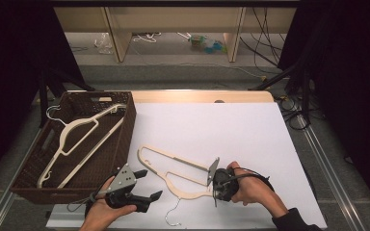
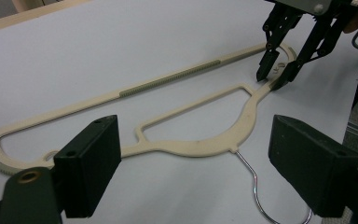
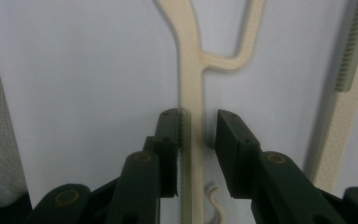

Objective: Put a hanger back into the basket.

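A cream plastic hanger [image 1: 173, 161] with a metal hook [image 1: 173, 214] lies flat on the white sheet [image 1: 221, 125]. My right gripper [image 1: 213, 177] is at its right end. In the right gripper view, the right gripper [image 3: 198, 121] is open and straddles one thin arm of the hanger [image 3: 189, 70]; the left pad touches it and a gap remains at the right pad. My left gripper [image 1: 151, 184] is held open near the front edge, its jaws wide apart and empty, facing the hanger [image 2: 191, 144] and the right gripper [image 2: 275, 77].
A brown wicker basket [image 1: 125, 139] stands at the left edge with a second cream hanger [image 1: 96, 117] lying inside. Beyond the table's wooden far edge [image 1: 197, 96] are floor, shelf legs and cables. Black curtains close both sides.
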